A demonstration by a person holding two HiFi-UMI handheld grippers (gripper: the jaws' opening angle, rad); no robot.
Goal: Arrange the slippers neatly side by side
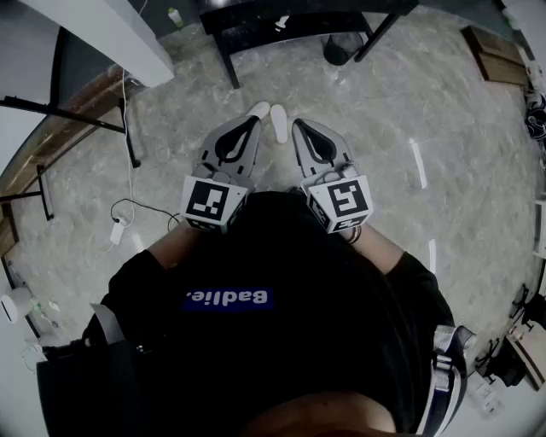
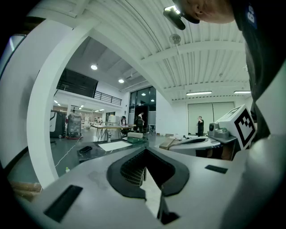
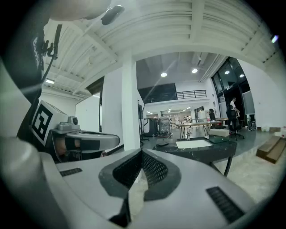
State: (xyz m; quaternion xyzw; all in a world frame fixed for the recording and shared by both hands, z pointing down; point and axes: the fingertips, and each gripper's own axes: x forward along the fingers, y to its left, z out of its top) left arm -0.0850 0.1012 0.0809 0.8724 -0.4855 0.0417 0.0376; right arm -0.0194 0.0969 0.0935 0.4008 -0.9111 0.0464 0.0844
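Grey marbled floor point(image 1: 409, 94) lies open ahead of both grippers and towards its right edge. At its far edge it is bounded by a dark table on black legs point(image 1: 299, 19). At its left edge stand a white column point(image 1: 102, 30) and a thin cable with a white adapter point(image 1: 118, 230).

The left gripper point(image 1: 253, 122) and the right gripper point(image 1: 299, 125) are held close to the torso and pointed forward. Each has its jaws pressed together on nothing.

On the black shirt point(image 1: 281, 256) a blue strip point(image 1: 227, 298) carries white letters, seen upside down, which appear to read "Badlie.". Black square markers are printed on both cubes.

Between the gripper tips two white rounded toe shapes point(image 1: 280, 124) are seen on the floor, side by side. Most of each is covered, so it cannot be told whether they are the slippers or worn shoes.
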